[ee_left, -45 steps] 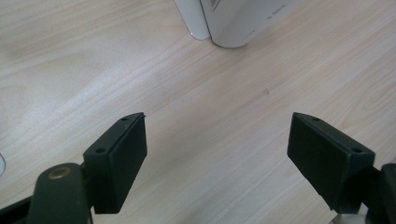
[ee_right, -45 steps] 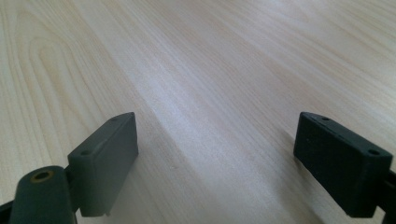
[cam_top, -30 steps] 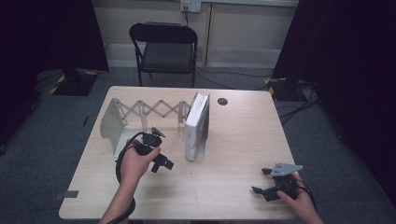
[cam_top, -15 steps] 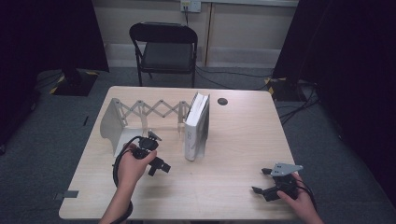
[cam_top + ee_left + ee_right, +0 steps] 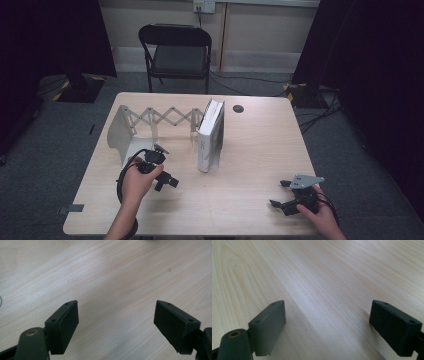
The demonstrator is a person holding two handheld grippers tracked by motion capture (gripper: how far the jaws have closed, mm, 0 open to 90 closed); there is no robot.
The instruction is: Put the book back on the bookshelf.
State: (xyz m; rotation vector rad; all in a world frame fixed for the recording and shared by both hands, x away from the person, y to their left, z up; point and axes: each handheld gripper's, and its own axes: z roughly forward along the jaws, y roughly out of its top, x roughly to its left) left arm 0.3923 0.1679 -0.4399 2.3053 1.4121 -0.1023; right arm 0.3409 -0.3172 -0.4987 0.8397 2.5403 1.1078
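The left gripper is hovering over the near-left part of the wooden table, its jaws standing apart with nothing between them (in the left gripper view, bare wood grain is lying past both pads). The nearest thing to it is the white book, which is standing upright on its edge just ahead and to the right of this gripper, apart from it. Beyond the gripper and to its left, a white expanding bookend rack is stretching its scissor lattice across to the book's far end.

The right gripper is sitting low at the near-right corner, well apart from the book, pointing left across the table; its jaws are also spread wide and gripping nothing, with plain tabletop lying between its pads.
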